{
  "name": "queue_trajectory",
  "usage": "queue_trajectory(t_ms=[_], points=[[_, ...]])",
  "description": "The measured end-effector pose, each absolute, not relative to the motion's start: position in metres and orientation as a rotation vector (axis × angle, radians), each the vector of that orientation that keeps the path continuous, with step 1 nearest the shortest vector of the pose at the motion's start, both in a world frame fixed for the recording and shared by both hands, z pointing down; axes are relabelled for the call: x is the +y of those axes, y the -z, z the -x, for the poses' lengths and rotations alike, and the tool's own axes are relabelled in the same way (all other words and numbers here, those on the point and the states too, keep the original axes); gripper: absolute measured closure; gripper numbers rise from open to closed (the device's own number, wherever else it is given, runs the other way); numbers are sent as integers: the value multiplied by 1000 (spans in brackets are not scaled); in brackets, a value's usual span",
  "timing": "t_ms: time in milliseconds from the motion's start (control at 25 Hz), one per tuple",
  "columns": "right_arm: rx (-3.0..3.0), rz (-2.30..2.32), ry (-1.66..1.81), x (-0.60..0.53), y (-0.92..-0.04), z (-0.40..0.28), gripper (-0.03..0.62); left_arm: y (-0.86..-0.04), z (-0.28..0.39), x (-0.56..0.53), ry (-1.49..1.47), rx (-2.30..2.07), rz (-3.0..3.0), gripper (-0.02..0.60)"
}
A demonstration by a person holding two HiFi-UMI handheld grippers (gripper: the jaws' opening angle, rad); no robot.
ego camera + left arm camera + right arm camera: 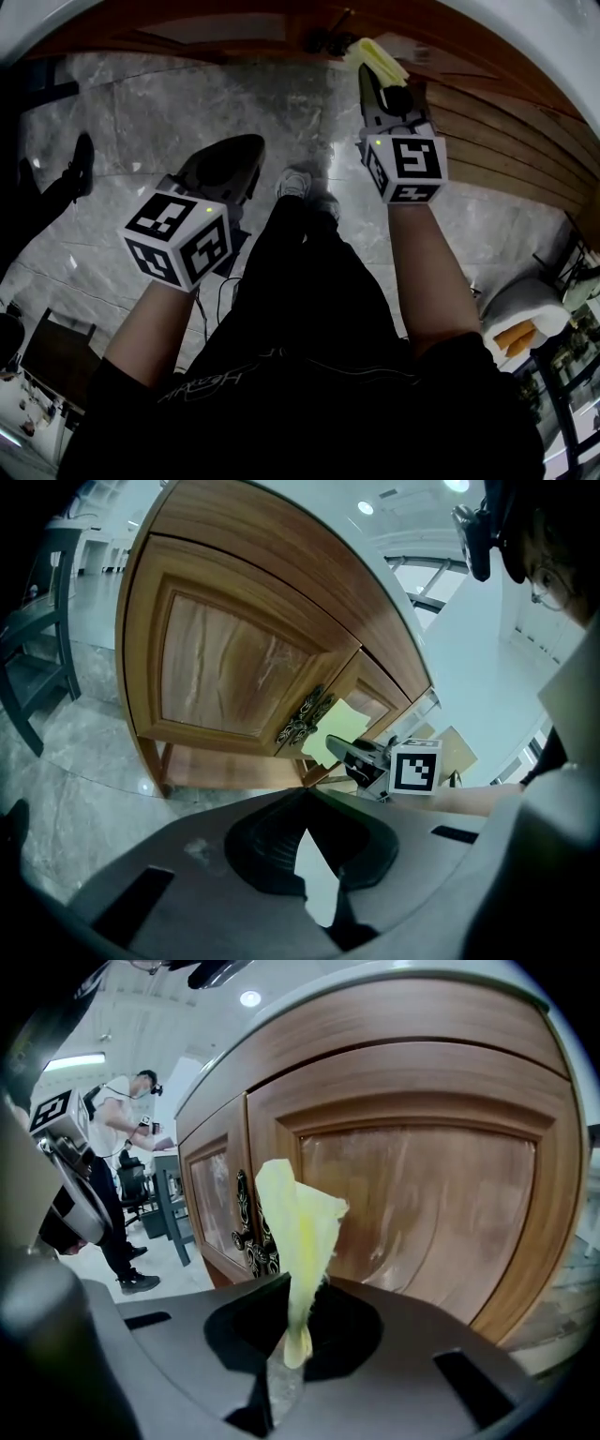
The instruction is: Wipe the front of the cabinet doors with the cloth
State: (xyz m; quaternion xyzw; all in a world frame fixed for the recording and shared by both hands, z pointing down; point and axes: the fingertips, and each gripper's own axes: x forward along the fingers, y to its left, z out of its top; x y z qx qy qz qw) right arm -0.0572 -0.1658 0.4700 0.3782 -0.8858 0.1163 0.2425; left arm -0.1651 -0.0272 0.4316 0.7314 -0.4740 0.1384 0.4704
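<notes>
**Right gripper view: cloth clamped, doors ahead of the claw**

1. Claw state. The right claw [292, 1330] is closed on the lower end of the yellow cloth [298, 1222]. The cloth stands upright out of the jaws and hangs free. The left claw [314, 850] has its jaws together with nothing between them, and it is held low and back from the cabinet.

2. Task position. The cabinet doors [422, 1194] stand directly ahead of the right claw. The seam between them, with its dark ornate handles [253, 1227], lies just left of the cloth. In the left gripper view the cloth appears near the handles, but contact with the wood cannot be confirmed.

3. Progress. Pale streaks show on the panel ahead of the right claw, and they may be only grain or reflection. No door can be judged finished. Both fronts should be treated as yet to be wiped.

4. Surroundings and obstructions.
   - The raised handles and the moulded frame around each panel are likely snag points for the cloth.
   - A grey marble floor [187, 103] lies below both claws.
   - A dark chair [37, 658] stands well to the left of the left claw.
   - A person [131, 1119] stands at a bench far left of the right claw, clear of the work.
</notes>
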Motion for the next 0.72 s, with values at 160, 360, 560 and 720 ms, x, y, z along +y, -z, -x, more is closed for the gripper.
queue_trajectory(t_ms=[160,360,560,720], points=[[-2418,-1051,-326,-170,-469,48,553,-433,153,-33,-348,-1136,-1804,575],[-2394,-1105,-317,-175,-471,23,553,-437,133,-40,-369,-1089,-1823,575],[-2356,-1207,-340,-184,-473,-9,553,-440,115,-49,-403,-1035,-1853,575],[-2332,-1277,-352,-192,-470,-36,553,-440,97,-55,-431,-996,-1873,575]])
